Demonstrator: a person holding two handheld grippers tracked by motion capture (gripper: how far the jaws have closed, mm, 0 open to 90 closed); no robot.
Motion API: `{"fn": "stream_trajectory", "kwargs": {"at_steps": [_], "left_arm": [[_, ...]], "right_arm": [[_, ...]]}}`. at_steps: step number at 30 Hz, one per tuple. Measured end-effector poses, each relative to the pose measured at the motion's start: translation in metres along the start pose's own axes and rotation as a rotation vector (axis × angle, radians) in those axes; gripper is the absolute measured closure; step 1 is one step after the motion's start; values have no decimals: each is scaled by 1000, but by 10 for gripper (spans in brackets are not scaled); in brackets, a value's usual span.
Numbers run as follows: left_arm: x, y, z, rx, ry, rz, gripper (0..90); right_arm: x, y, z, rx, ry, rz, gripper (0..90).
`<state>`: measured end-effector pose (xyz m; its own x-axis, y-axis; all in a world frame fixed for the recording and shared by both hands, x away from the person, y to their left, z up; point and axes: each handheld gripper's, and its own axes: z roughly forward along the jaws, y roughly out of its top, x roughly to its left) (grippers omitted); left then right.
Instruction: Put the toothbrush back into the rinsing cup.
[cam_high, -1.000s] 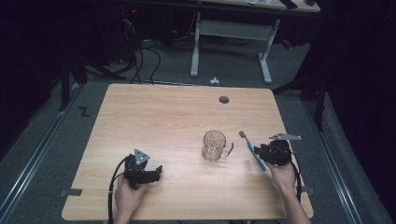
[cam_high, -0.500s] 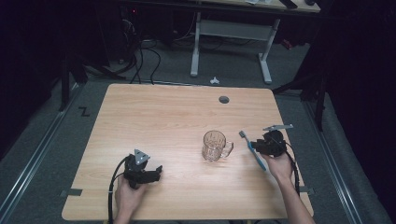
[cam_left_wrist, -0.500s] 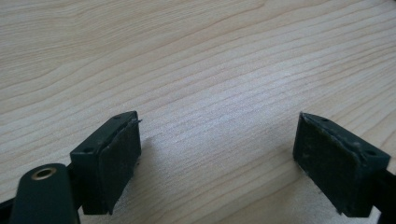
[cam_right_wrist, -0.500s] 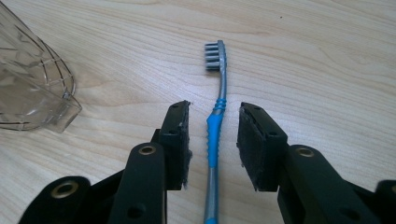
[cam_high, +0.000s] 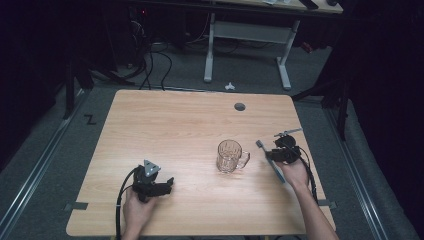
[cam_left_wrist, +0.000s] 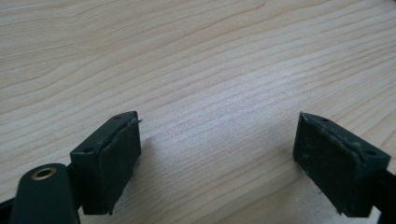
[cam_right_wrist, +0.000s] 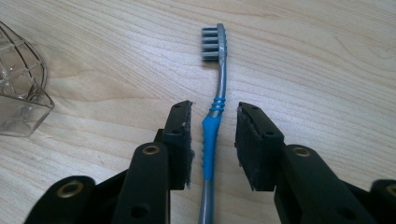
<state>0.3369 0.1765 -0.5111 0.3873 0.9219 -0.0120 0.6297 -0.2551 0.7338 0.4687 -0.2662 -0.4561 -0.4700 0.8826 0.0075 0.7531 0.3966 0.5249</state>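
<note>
Dark grey carpet and black shadow surround a pale wooden table with fine, wavy grain running along its length and a small round cable hole near its far edge. On the right half stands a clear glass mug, its wall moulded in a raised grid pattern, its handle turned toward the right gripper. Just beyond that handle, near the table's right edge, lies a toothbrush: a slim grey stem, a ribbed bright-blue grip with a blue spiral winding at the neck, and a small block of grey bristles. In the high view its long axis runs diagonally, the head pointing away from the person and toward the mug, the handle end back under the right hand. In the right gripper view the brush lies flat on the wood between the two black, felt-faced jaws, which have just been closing around the blue grip; a narrow gap shows on each side, so the pads do not yet press it. The left gripper rests at the near left of the table, its jaws spread wide over bare wood.
</note>
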Motion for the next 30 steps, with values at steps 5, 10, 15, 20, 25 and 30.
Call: {"fn": "stream_trajectory", "kwargs": {"at_steps": [5,10,15,20,25,30], "left_arm": [[0,0,0,0,0,0,156],[0,0,0,0,0,0,156],[0,0,0,0,0,0,156],[0,0,0,0,0,0,156],[0,0,0,0,0,0,156],[0,0,0,0,0,0,156]], "right_arm": [[2,7,3,39,6,-15,697],[5,14,8,94,-6,-29,706],[6,18,12,128,-10,-33,711],[3,18,19,166,-3,-7,727],[1,18,24,183,2,13,748],[0,18,24,187,0,11,765]]}}
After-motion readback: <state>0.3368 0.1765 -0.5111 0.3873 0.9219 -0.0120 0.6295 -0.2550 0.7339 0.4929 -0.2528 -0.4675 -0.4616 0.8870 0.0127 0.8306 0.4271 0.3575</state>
